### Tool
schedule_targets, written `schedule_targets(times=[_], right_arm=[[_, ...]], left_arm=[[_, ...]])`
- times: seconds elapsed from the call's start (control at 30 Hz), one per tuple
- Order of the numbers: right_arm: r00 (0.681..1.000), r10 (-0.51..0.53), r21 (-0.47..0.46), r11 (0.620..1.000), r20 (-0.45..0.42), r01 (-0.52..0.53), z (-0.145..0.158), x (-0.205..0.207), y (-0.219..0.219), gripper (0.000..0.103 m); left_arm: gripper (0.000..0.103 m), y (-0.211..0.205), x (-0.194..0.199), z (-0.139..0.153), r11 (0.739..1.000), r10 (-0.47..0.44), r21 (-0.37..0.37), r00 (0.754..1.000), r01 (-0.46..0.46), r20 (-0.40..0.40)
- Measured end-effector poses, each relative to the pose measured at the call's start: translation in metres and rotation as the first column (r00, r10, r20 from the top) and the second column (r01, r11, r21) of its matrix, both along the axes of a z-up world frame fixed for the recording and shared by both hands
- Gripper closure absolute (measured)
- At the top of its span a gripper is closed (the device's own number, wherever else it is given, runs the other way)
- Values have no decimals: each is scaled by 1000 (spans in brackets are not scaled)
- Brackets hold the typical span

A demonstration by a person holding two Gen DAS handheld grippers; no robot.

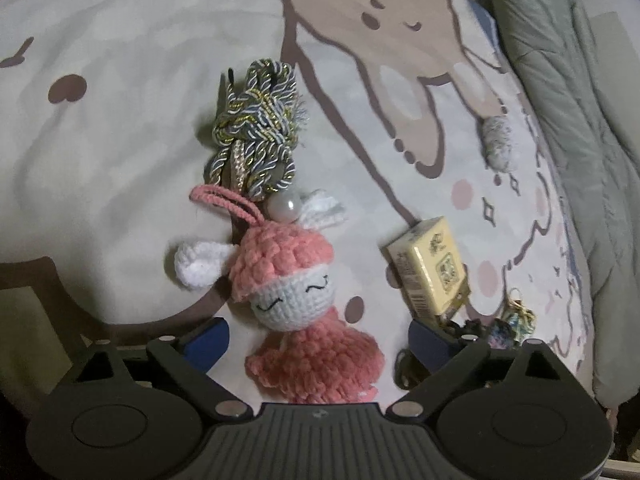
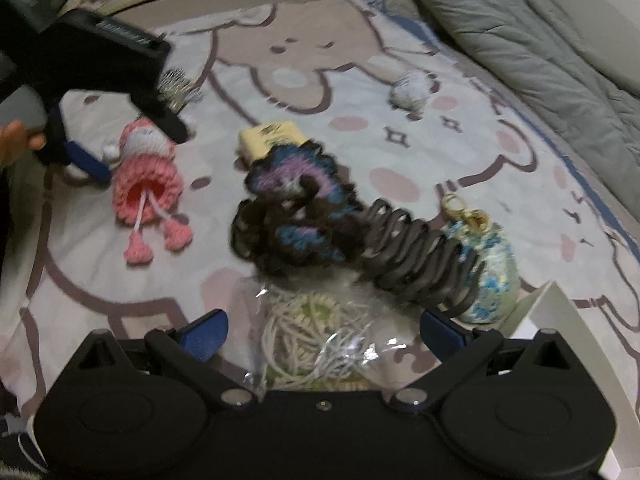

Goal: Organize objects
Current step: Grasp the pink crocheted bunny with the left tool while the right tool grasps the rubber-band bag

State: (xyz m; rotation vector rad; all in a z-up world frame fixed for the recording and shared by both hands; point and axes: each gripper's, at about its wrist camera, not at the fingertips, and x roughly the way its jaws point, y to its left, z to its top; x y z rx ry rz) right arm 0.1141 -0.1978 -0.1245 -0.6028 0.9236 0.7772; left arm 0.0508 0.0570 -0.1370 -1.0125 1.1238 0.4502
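A pink crochet doll lies on the printed bedsheet, its skirt between the blue pads of my open left gripper. A grey-gold braided cord charm with a pearl lies just beyond its head. A yellow box lies to the right. In the right wrist view, my open right gripper hovers over a clear bag of white cord. A dark hair claw with a blue-purple crochet flower lies ahead of it. The doll and left gripper show at left.
A blue-white crochet pouch with a gold clasp lies right of the claw. A grey fuzzy ball sits farther back. A grey quilted duvet bounds the right side. A white box edge stands at lower right.
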Motion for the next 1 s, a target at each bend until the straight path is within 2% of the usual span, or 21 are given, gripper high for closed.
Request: schedule_targets(times=[0.2,0.3,0.33,0.37,0.43,0.47,0.53,0.6,0.7,0.83,1.0], right_arm=[[1000,12,-66,998,19,-11,-16,-2,9,0],[1000,-22,-87,996,14,23,-22,3,8,0],[999,-39,-88,995,9,40,-23,5,6,1],[998,-59,-90,994,3,59,-23,7,4,3],[994,-108,-71,992,-27,105,-22,11,0,18],[991,-128,-56,991,-50,125,-21,11,-2,21],[986,-152,-34,988,-63,150,-19,11,-5,23],[985,-162,-20,987,-67,161,-16,10,-5,28],[975,-202,21,979,-98,205,-10,10,-7,30],[964,-246,68,965,-105,254,4,7,-12,31],[943,-316,123,937,-107,328,23,2,-19,31]], left_arm=[[13,2,9,-10,1000,5,20,999,-4,-33],[22,-2,15,-9,997,-55,58,997,58,-49],[28,-3,16,-8,995,-68,67,997,71,-44],[33,-3,16,-8,994,-77,74,996,80,-44],[39,-1,16,-8,993,-83,80,995,86,-50],[47,-1,15,-8,992,-89,86,995,93,-50],[56,-1,16,-8,990,-105,94,993,109,-45],[61,-2,15,-6,988,-125,91,992,126,-23],[61,-5,14,-2,982,-175,81,984,173,16],[61,-12,12,10,964,-244,120,968,235,63],[61,-24,10,33,925,-353,189,929,329,113]])
